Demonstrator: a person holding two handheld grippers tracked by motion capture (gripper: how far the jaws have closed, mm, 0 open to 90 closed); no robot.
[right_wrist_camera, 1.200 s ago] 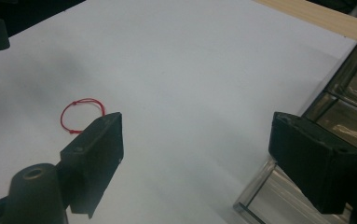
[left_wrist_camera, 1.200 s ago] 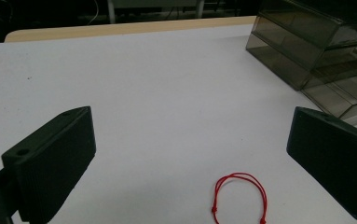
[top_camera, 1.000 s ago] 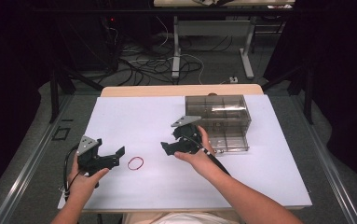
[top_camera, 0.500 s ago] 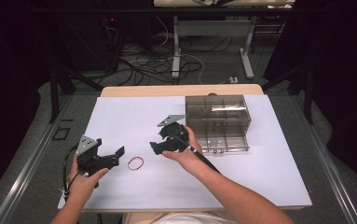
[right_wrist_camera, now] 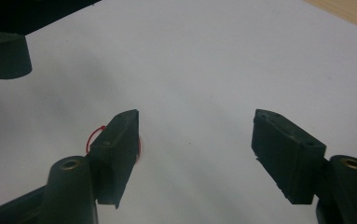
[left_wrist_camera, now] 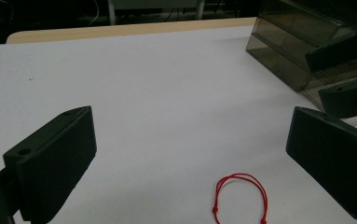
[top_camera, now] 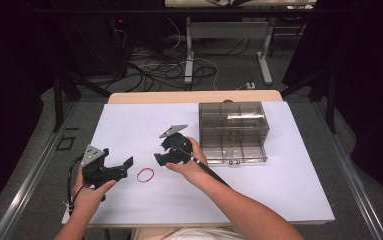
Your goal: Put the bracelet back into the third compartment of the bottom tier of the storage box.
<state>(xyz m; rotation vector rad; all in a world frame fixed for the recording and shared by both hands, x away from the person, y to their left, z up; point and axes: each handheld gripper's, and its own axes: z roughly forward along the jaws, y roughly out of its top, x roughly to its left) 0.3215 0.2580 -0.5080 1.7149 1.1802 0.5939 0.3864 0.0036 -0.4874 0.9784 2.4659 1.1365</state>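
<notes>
Your left gripper (top_camera: pixel 120 167) rests unmoved on the white worktop (top_camera: pixel 289 195), jaws wide and empty. The red loop (top_camera: pixel 145 174) lies just beside it. Your right gripper (top_camera: pixel 165 153), also wide and empty, has swung leftward from the clear box (top_camera: pixel 233 131) toward the loop, probably to pick it up.

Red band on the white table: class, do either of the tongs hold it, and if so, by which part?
Nothing is held. The red band lies flat on the table, between the left tongs and the right tongs, both open and empty.
</notes>
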